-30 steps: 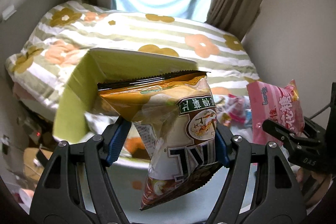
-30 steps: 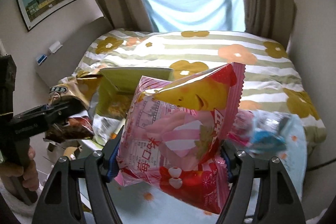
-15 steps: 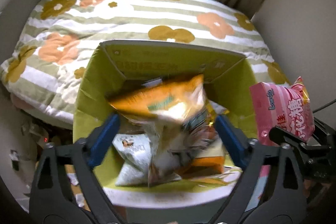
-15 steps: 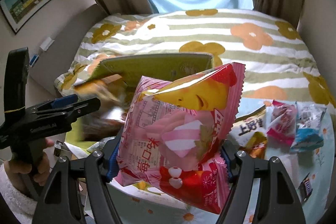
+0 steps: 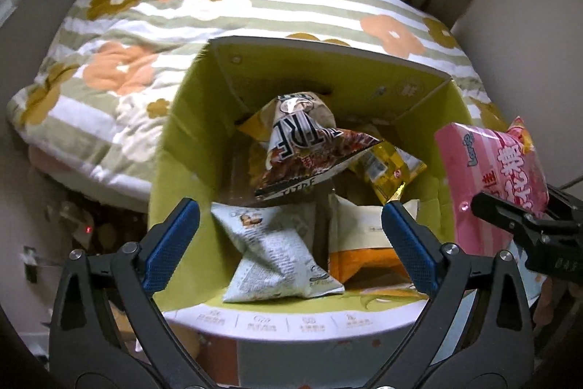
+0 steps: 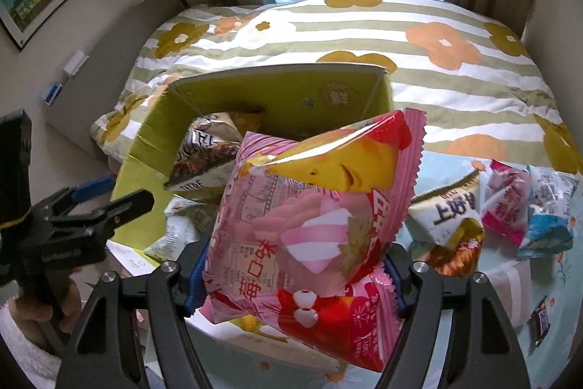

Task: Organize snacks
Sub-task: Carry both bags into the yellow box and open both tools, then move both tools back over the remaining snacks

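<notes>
The left tongs (image 5: 290, 223) stood wide apart and held nothing, poised above the open green box (image 5: 189, 148) with their blue pads either side of its mouth. Well beyond their tips, deep inside the box, the brown snack bag (image 5: 306, 152) lay tilted on top of the other packets, its black-and-white lettering facing up. Nearer the tongs, directly between the pads and lower in the box, lay a grey-white packet (image 5: 277, 254), with an orange and cream packet (image 5: 364, 243) just beside it and a yellow packet (image 5: 386, 170) toward the far right corner.

The right tongs (image 6: 297, 274) were clamped on the pink marshmallow bag (image 6: 313, 217), gripping its lower part so that the bag stood up between the fingers and hid most of the box behind it. In the left view this pink bag hung just beside the box's right wall, outside it.

On the pale blue tabletop (image 6: 510, 279) to the right lay loose snacks: a white and gold packet (image 6: 448, 217), a small pink packet (image 6: 504, 203) and a blue and white packet (image 6: 550, 217). The flowered bed (image 6: 419, 35) lay behind the box.
</notes>
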